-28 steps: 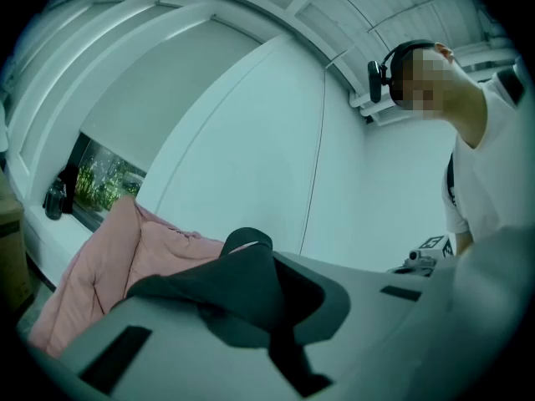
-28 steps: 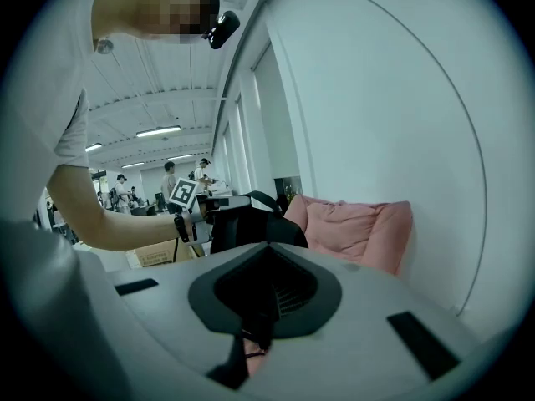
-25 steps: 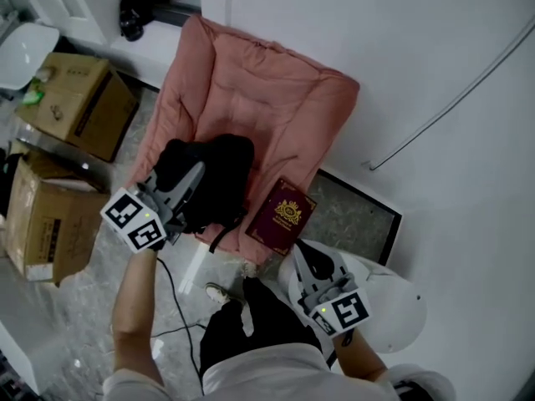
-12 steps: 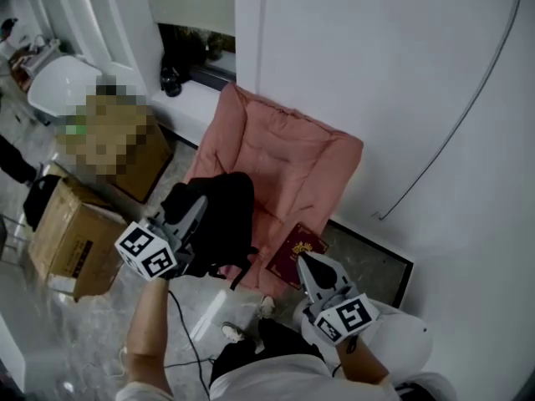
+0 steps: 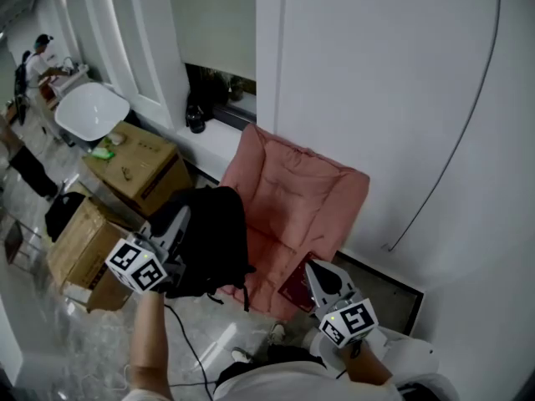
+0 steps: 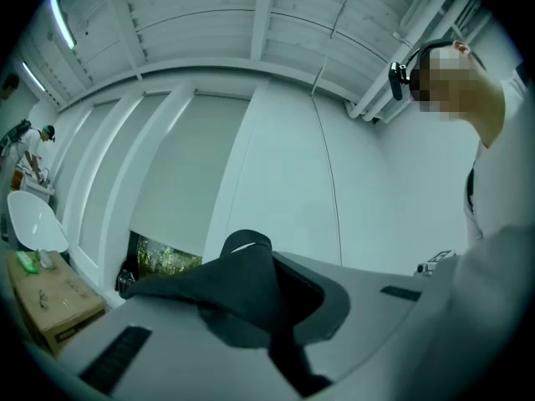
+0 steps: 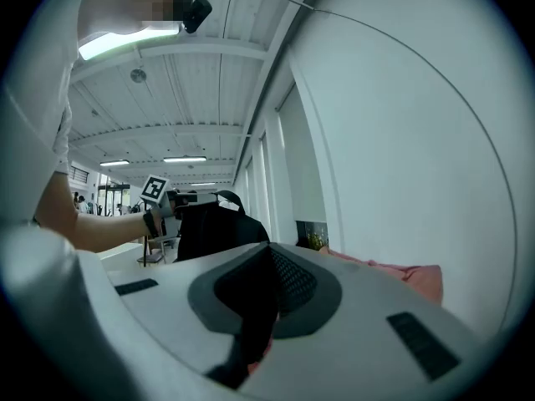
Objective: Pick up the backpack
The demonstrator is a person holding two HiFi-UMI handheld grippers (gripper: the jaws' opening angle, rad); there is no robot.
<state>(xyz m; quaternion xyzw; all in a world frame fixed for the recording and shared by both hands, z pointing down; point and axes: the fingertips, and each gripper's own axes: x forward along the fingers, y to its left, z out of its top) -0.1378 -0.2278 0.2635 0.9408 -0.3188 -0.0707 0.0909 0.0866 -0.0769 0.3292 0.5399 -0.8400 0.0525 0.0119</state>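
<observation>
Raise the backpack steadily, clear of the pink cushion, left gripper clamped on its strap (right gripper closed, empty).

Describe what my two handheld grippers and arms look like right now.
Both match: the left gripper and right gripper have pale grey bodies tapering to two jaws with dark pads. Each carries a white cube printed with black square markers. A thin black cable hangs below the left one. The forearms are bare, and the person wears a white short-sleeved top.
</observation>
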